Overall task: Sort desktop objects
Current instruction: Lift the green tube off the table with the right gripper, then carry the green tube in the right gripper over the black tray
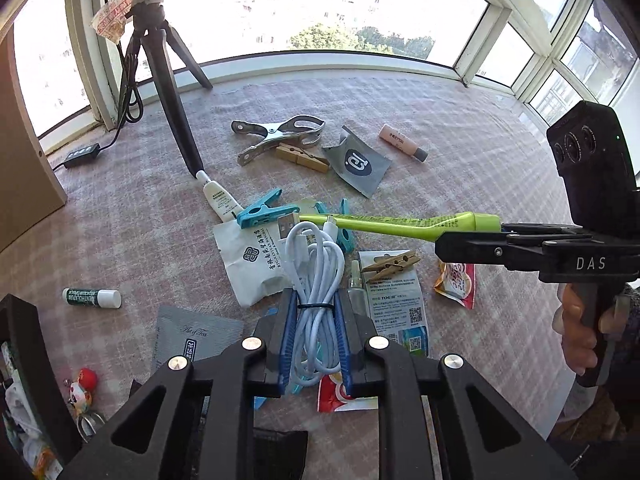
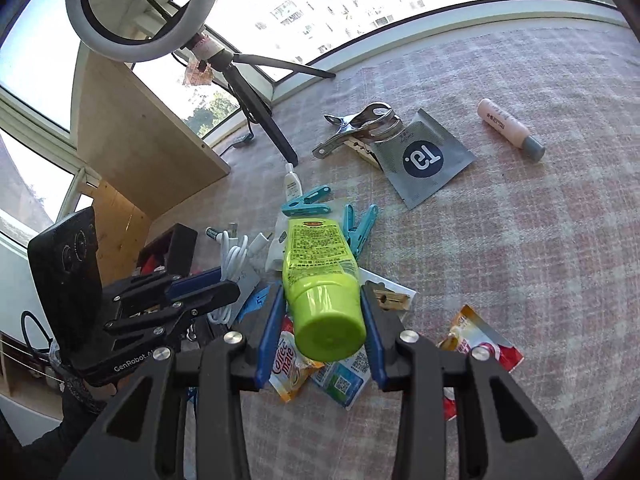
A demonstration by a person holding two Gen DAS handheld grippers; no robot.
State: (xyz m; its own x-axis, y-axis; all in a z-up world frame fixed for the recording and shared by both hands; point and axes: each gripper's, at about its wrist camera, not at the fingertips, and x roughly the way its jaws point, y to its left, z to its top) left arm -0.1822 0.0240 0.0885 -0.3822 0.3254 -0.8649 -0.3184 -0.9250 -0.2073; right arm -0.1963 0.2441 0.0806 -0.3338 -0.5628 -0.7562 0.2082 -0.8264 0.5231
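Note:
My left gripper (image 1: pixel 316 312) is shut on a coiled white USB cable (image 1: pixel 316 268), held above the clutter on the pink checked cloth. My right gripper (image 2: pixel 324 312) is shut on the capped end of a lime-green tube (image 2: pixel 318 264); the tube (image 1: pixel 400 224) reaches leftward over the pile in the left wrist view. The right gripper (image 1: pixel 444 246) comes in from the right, held by a hand. The left gripper (image 2: pixel 224 284) shows at the left with the cable (image 2: pixel 236 256).
On the cloth lie a metal clamp (image 1: pixel 280 136), wooden pegs (image 1: pixel 304 156), blue clips (image 1: pixel 260 210), a grey sachet (image 1: pixel 358 164), a pink tube (image 1: pixel 402 142), a lip balm (image 1: pixel 92 298) and several packets. A tripod leg (image 1: pixel 176 112) stands behind; a black box (image 1: pixel 24 364) sits left.

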